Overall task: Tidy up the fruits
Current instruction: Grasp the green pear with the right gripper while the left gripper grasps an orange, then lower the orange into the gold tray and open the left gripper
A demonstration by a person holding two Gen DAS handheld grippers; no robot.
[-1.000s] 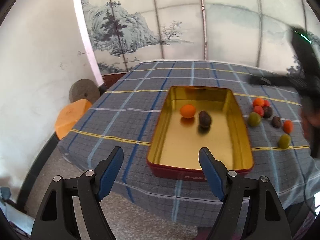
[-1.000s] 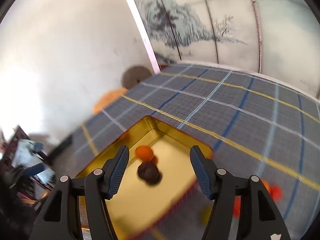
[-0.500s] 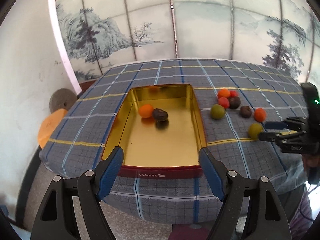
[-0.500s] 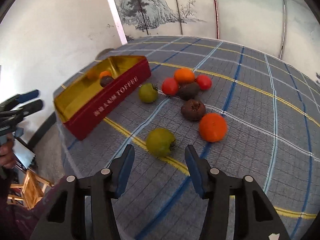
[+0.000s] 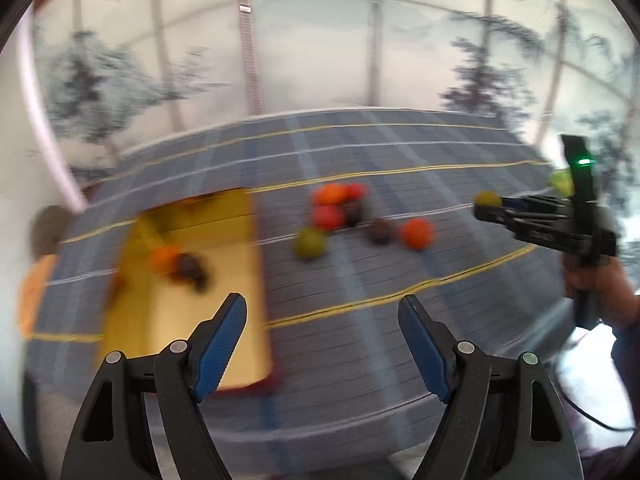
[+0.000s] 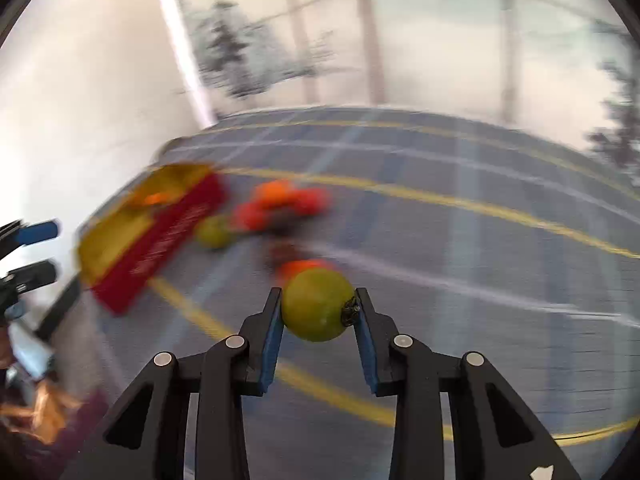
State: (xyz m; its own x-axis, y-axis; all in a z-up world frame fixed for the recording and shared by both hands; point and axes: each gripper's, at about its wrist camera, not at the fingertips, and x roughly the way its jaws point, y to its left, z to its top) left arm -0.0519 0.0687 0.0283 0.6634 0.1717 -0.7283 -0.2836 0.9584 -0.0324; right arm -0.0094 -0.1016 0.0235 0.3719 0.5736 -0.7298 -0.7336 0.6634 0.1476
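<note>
My right gripper (image 6: 318,312) is shut on a green fruit (image 6: 316,306) and holds it above the checked cloth; it also shows in the left wrist view (image 5: 486,206) with the fruit (image 5: 487,199) at its tips. My left gripper (image 5: 322,344) is open and empty over the table's near edge. The gold tin with red sides (image 5: 236,304) holds an orange fruit (image 5: 163,258) and a dark brown fruit (image 5: 188,267). A cluster of loose fruits lies on the cloth: a green one (image 5: 309,243), red ones (image 5: 328,216), a brown one (image 5: 379,231) and an orange one (image 5: 416,233).
The table carries a blue-grey checked cloth with yellow lines (image 5: 360,292). A painted screen (image 5: 320,40) stands behind it. An orange stool (image 5: 34,292) is by the wall at the left. Both views are motion-blurred.
My right gripper has closed on the green fruit that lay in front of it and lifted it. My left gripper has swung right, so the tin now sits at the left.
</note>
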